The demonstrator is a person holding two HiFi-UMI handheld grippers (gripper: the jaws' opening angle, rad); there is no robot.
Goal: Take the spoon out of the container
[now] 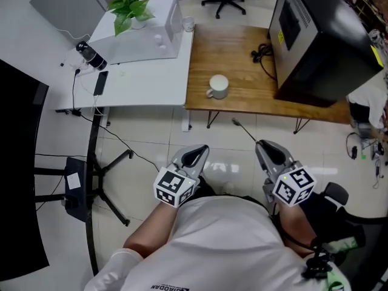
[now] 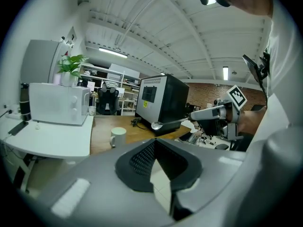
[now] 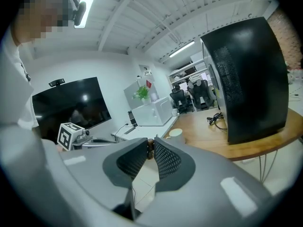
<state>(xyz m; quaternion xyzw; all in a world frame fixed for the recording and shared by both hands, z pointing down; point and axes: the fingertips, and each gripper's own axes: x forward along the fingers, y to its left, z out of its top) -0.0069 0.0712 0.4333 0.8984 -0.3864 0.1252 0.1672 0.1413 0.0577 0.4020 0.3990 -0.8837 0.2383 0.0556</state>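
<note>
The person wears a white short-sleeved T-shirt with small dark lettering. The left tongs and right tongs are smooth grey shells with black, dimpled pads. Behind each sits a cube of black-and-white square markers.

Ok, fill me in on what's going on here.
A person stands in front of a wooden table with a gripper in each hand. The right gripper has its jaws closed on the handle of a spoon, held in the air short of the table and clear of the white mug. The left gripper is shut and empty.
</note>
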